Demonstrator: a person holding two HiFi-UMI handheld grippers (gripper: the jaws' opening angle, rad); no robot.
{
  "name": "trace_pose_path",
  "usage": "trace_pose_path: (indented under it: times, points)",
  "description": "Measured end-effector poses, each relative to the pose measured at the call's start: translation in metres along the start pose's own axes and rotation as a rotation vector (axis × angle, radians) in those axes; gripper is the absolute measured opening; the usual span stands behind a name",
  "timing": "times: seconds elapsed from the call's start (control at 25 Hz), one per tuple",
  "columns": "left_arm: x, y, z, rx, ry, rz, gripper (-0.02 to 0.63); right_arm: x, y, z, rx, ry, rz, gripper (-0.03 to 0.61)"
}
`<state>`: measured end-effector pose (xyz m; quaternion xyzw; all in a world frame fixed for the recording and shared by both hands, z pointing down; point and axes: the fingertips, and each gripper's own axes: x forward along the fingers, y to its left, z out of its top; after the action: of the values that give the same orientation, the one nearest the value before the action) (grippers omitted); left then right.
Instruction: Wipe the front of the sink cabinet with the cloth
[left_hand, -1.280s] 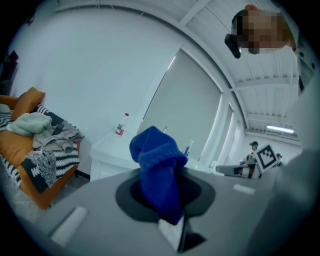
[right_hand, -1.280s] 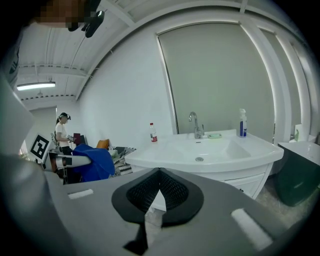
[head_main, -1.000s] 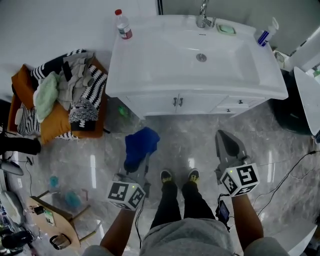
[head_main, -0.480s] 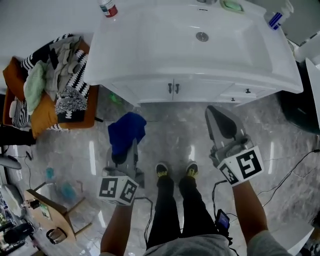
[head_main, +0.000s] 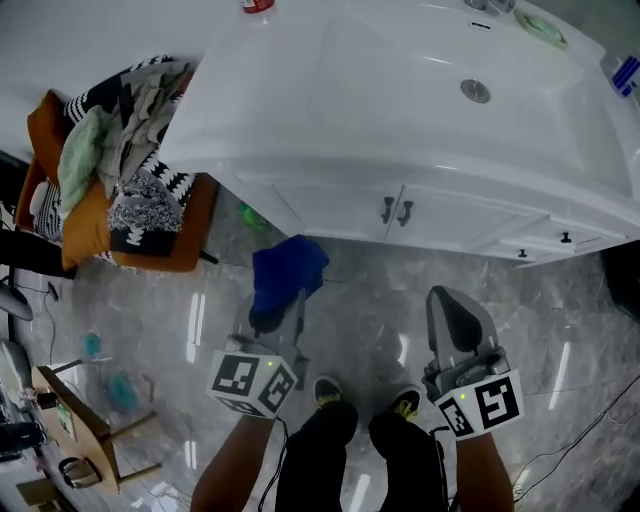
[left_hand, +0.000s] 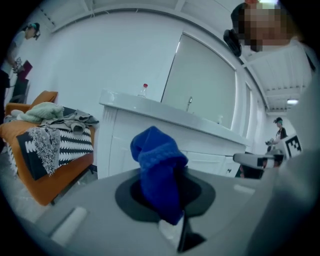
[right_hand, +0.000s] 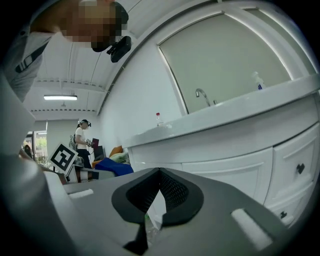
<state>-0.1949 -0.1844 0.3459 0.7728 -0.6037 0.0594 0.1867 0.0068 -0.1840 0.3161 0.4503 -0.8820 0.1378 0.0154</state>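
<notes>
Lit brightly and evenly from overhead, with a ceiling strip lamp (right_hand: 60, 97) glowing at the left of the right gripper view. White sink top (head_main: 400, 110) close to washed out, with little surface detail. Streaks of glare on the glossy floor (head_main: 350, 300); soft shadow beneath the cabinet front (head_main: 330, 205). Strong barrel distortion in both gripper views, straight edges bowed, corners black. Blue cloth (left_hand: 157, 170) in fair focus, grey foreground around it blurred. Head view sharp at centre, stretched toward the edges.
</notes>
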Motion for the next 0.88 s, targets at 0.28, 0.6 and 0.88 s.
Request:
trace_pose_path:
  times: [0.28, 0.6, 0.88]
  points:
    - [0.049, 0.049, -0.047, 0.038, -0.068, -0.053, 0.052, 0.044, -0.014, -0.089, -0.028, -0.052, 0.017, 0.000]
    - [0.087, 0.100, -0.052, 0.203, -0.230, 0.032, 0.063, 0.094, -0.039, -0.195, -0.011, -0.166, 0.026, 0.000]
    - [0.092, 0.118, -0.018, 0.304, -0.419, 0.135, 0.063, 0.131, -0.033, -0.242, -0.070, -0.266, 0.080, 0.000]
